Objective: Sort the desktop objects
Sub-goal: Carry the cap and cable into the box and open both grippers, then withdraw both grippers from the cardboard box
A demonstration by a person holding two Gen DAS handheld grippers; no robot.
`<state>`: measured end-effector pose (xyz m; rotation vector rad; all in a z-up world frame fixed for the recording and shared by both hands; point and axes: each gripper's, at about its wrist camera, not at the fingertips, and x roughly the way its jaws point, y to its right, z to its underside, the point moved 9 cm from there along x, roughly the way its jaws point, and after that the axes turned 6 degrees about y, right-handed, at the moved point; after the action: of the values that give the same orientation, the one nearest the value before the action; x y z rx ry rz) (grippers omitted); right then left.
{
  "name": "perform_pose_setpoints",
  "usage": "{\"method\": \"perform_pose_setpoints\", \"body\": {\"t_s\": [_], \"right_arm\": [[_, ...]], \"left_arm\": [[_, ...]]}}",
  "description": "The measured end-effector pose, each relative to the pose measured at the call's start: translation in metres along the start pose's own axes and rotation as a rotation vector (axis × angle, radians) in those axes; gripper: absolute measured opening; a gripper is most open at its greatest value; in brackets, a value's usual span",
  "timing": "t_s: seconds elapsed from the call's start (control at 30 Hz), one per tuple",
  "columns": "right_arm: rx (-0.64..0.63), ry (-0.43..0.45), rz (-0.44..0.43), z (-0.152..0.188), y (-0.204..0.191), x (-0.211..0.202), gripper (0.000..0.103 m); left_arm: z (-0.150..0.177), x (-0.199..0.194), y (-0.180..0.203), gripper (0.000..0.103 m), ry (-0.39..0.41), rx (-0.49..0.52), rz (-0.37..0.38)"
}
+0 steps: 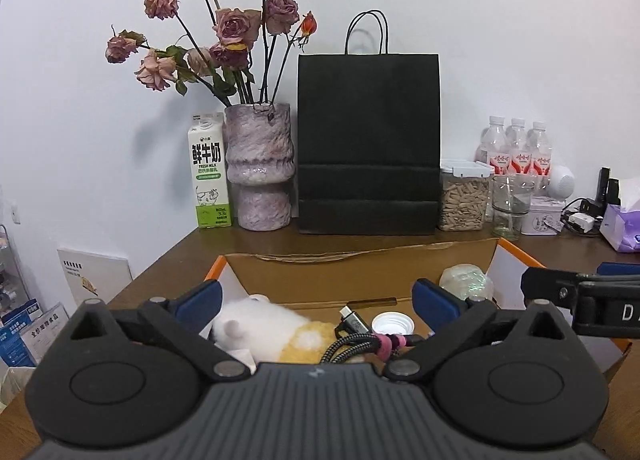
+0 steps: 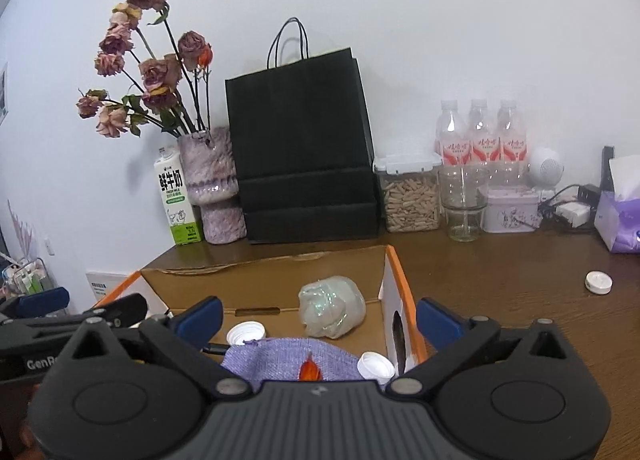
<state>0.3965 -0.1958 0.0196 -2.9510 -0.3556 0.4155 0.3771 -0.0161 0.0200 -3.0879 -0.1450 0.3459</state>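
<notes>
Left wrist view is filled at the bottom by the left hand-held gripper [image 1: 316, 296], whose blue-padded jaws are spread wide with nothing gripped between them. Below the jaws an open cardboard box [image 1: 360, 260] with orange-edged flaps is seen on the tabletop [image 1: 168, 276]. Inside the box a white and yellow plush toy [image 1: 264, 326], a coiled braided cable [image 1: 352, 338] bound with a pink tie, a white bottle cap [image 1: 393, 324] and a crumpled clear plastic wrap [image 1: 466, 280] are contained. Part of the other gripper is seen at the right edge.

From the right wrist view, the right hand-held gripper [image 2: 318, 318] is likewise held wide, nothing being clamped. Under it a purple cloth pouch [image 2: 280, 358] with an orange mark is laid in the box, with a white cap on either side and the plastic wrap toward the box's far right corner. A small white round tin [image 2: 599, 282] is left alone on the tabletop, well apart from the box toward the right edge.

Along the far edge of the tabletop a milk carton [image 2: 176, 199], a mottled purple vase of dried roses [image 2: 212, 187], a black paper bag [image 2: 304, 147], a clear canister of pellets [image 2: 410, 195], a glass jar [image 2: 464, 203], three water bottles [image 2: 484, 135], a decorated tin [image 2: 512, 209] and a tissue pack [image 2: 620, 219] are lined up against the wall.
</notes>
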Motion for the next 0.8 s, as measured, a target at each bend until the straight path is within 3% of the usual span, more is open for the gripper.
{"method": "perform_pose_setpoints", "body": {"t_s": [0.47, 0.8], "right_arm": [[-0.025, -0.002, -0.001, -0.005, -0.011, -0.022, 0.103], [-0.08, -0.032, 0.013, 0.003, -0.03, -0.062, 0.103]], "left_arm": [[-0.017, -0.02, -0.016, 0.103, 0.023, -0.078, 0.004], [-0.015, -0.056, -0.043, 0.103, 0.019, -0.021, -0.002]]}}
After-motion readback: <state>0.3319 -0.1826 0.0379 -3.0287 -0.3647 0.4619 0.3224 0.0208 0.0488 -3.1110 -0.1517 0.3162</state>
